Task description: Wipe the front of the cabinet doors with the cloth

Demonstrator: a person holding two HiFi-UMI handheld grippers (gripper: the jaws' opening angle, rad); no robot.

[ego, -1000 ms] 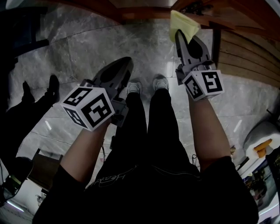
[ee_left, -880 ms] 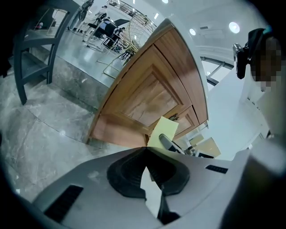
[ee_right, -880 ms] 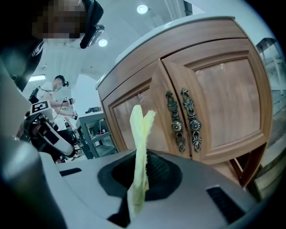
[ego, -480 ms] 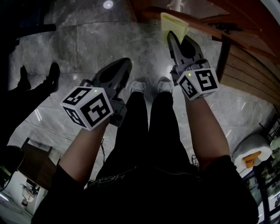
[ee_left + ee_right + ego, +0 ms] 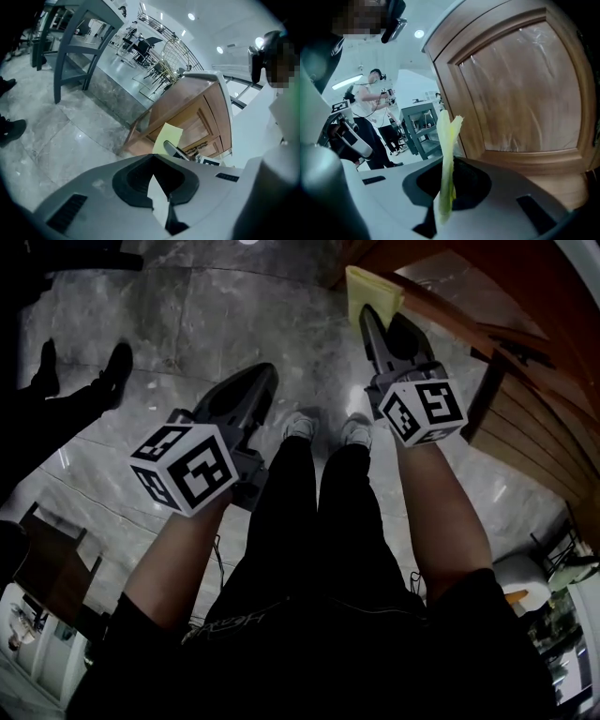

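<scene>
A yellow cloth (image 5: 370,289) sticks up from the tips of my right gripper (image 5: 367,315), which is shut on it and held in front of the wooden cabinet (image 5: 506,362). In the right gripper view the folded cloth (image 5: 448,140) stands edge-on between the jaws of the right gripper (image 5: 446,187), close to a cabinet door panel (image 5: 525,89). My left gripper (image 5: 264,373) hangs lower over the floor, shut with nothing in it. The left gripper view shows its closed jaws (image 5: 157,187), and beyond them the cloth (image 5: 168,137) against the cabinet (image 5: 197,110).
The floor is grey marble (image 5: 187,324). My own legs and shoes (image 5: 300,427) are below the grippers. Another person's feet (image 5: 117,367) stand at the left. A grey table frame (image 5: 70,47) is behind, and a person in a white shirt (image 5: 365,98) stands farther off.
The view has swung, so the cabinet now sits further right and the floor fills more of the top. The right gripper still holds the cloth up; the left has barely moved.
</scene>
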